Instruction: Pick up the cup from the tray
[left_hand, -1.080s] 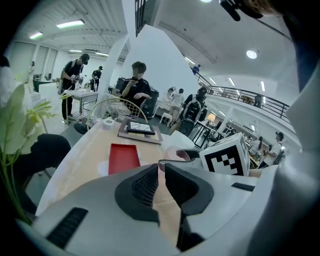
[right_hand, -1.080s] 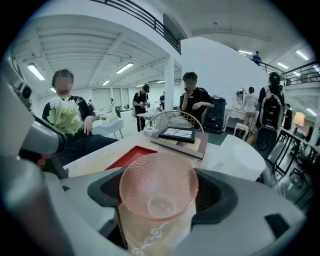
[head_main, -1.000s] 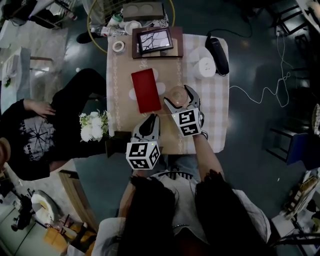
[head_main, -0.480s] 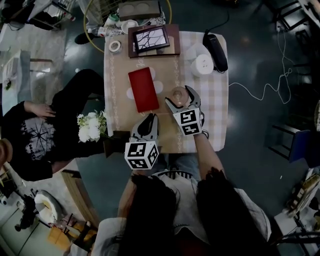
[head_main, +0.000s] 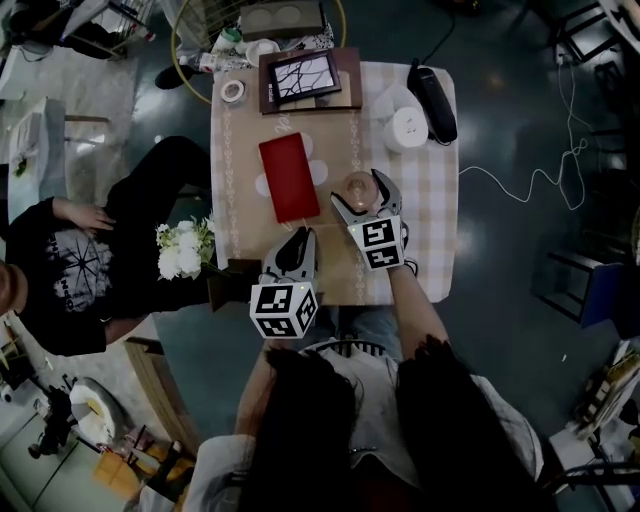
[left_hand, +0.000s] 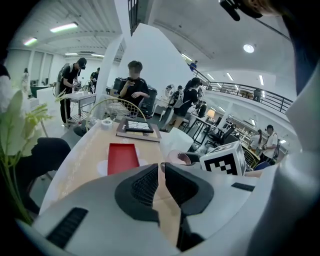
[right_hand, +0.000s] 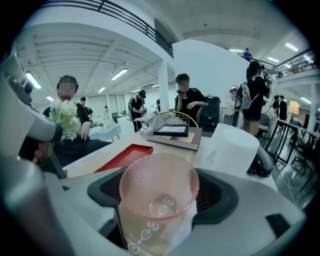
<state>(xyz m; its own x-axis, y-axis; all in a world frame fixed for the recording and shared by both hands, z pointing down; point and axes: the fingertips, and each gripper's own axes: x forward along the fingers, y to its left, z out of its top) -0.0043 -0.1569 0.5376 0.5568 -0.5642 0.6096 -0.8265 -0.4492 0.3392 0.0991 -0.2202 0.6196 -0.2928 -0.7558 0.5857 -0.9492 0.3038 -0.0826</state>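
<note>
Pink glass cup (right_hand: 159, 192) stands upright near red tray (right_hand: 127, 155).

The cup (head_main: 357, 186) sits between the jaws of the right gripper (head_main: 358, 191), right of the tray (head_main: 288, 178) on the table (head_main: 432, 230), beyond the left gripper (head_main: 305, 238).

Head camera overhead (others skim table (head_main: 430, 230)).

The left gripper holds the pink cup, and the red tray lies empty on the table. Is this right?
Not quite: the right gripper holds the pink cup, as the right gripper view shows. The left gripper is shut and empty. The red tray does lie empty on the table.
</note>
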